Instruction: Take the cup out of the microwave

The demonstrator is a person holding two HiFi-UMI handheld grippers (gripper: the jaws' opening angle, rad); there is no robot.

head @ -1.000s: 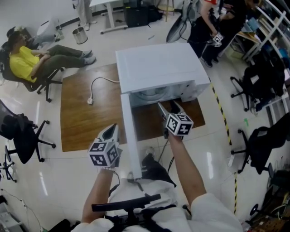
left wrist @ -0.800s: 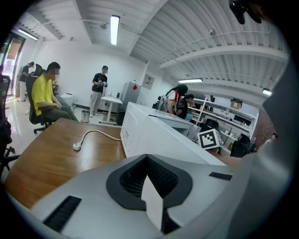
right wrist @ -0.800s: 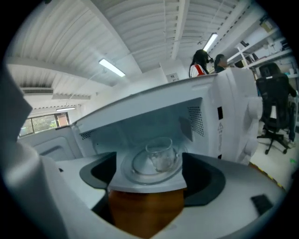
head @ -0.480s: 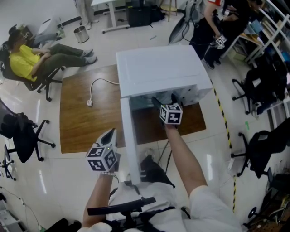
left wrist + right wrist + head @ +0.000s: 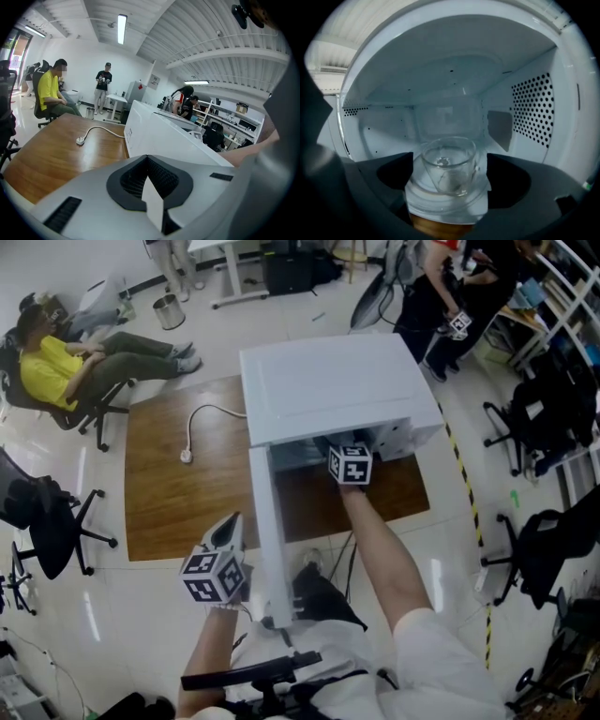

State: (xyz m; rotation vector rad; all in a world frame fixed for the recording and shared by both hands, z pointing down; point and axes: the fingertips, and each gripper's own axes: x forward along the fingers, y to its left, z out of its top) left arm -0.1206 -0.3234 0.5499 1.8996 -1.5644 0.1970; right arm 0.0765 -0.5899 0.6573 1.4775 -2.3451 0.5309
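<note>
Clear glass cup (image 5: 449,163) in boxy white microwave (image 5: 328,381).
My right gripper (image 5: 450,185) straddles it, jaws apart; left gripper (image 5: 146,158) clenched, empty.

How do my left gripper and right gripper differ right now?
The left gripper has its jaws together on nothing; the right gripper has its jaws apart with the glass cup between them. The left gripper hangs outside the microwave, beside its open door; the right gripper reaches into the cavity. Both point toward the microwave.
</note>
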